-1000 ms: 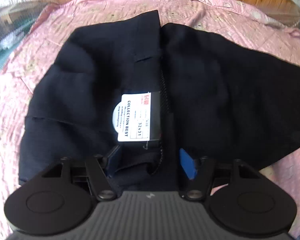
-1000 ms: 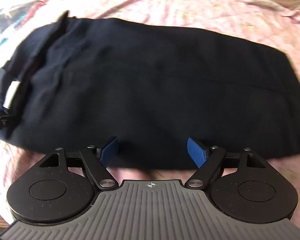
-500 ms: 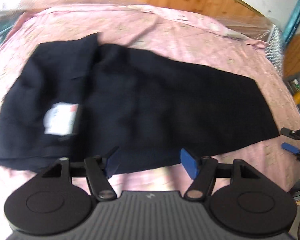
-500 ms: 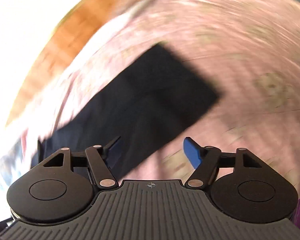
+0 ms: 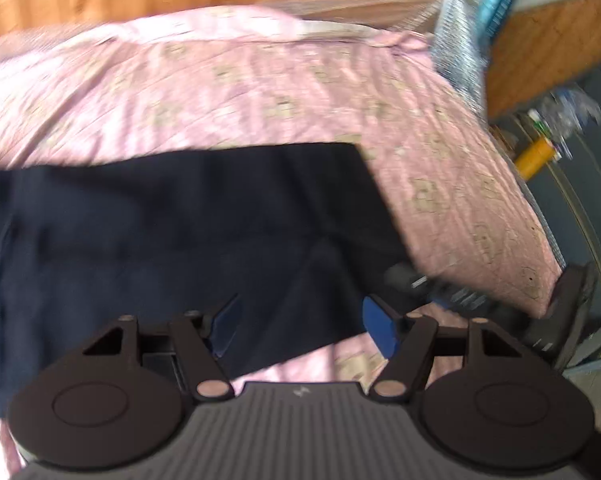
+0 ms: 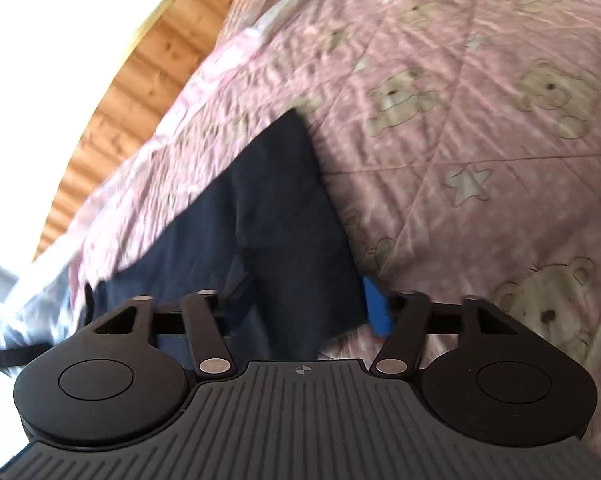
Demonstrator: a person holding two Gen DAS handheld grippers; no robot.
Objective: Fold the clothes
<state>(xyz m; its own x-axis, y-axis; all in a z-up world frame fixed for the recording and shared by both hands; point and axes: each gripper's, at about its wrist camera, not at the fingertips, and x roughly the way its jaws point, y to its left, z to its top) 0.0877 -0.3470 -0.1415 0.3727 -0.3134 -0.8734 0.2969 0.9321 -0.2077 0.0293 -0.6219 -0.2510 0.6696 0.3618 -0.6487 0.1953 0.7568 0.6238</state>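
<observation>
Both tongs stand parted, gripping nothing: the right tongs [image 6: 306, 312], jaws just closing, straddle the hem corner of the dark navy trousers [image 6: 256, 232] on the pink teddy-print quilt [image 6: 480, 120]; left tongs [image 5: 302, 326] hover over the leg. Pinching one layer only could skew the fold.

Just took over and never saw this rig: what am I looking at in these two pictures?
No robot: a person carries a hand-held gripper in each hand, each with a fisheye camera looking along its fingers. One picture comes from the left hand-held gripper, open above dark trousers lying on a pink quilt. The other comes from the right hand-held gripper: its jaws have just been closing around the trousers' hem corner but do not pinch it yet. Nothing is held.
</observation>
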